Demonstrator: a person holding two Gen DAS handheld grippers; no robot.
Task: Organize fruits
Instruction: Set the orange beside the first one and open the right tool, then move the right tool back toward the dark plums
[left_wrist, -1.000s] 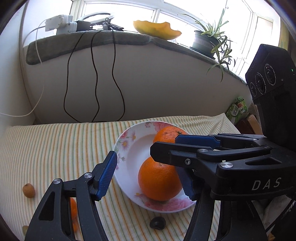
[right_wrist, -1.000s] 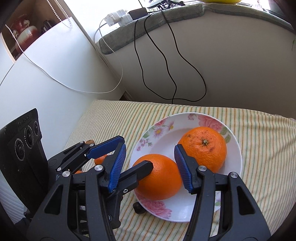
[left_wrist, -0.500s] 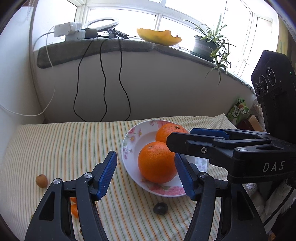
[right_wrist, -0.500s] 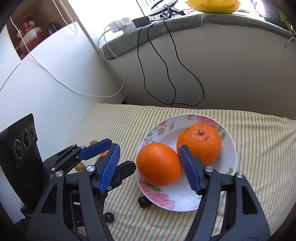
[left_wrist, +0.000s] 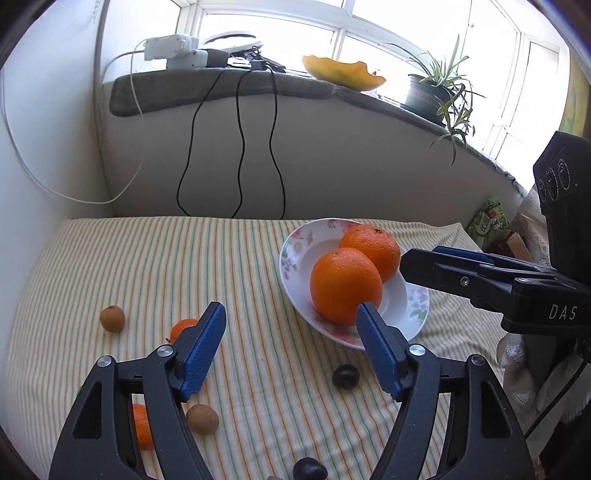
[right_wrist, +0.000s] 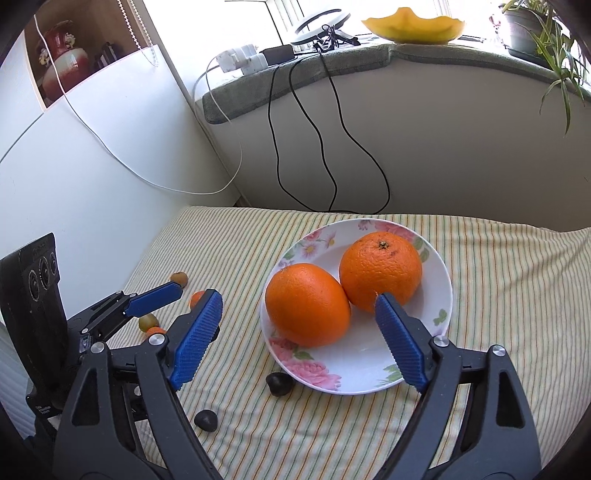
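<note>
Two oranges (right_wrist: 308, 304) are gathered on the plate (right_wrist: 439, 295), and both grippers' fingers (right_wrist: 195, 339), just spread apart and empty, are kept clear for the small fruit near the counter's left edge.

Black gripper (left_wrist: 290, 332), blue ribbed pads (left_wrist: 203, 349)

Left wrist view: close, angled down over bench from left, facing windowsill (left_wrist: 229, 88). Right wrist view: close, same tilt, from right. Shared: plate (left_wrist: 295, 258) (right_wrist: 441, 295), both oranges, striped cloth (left_wrist: 147, 266) (right_wrist: 498, 277), sill.
</note>
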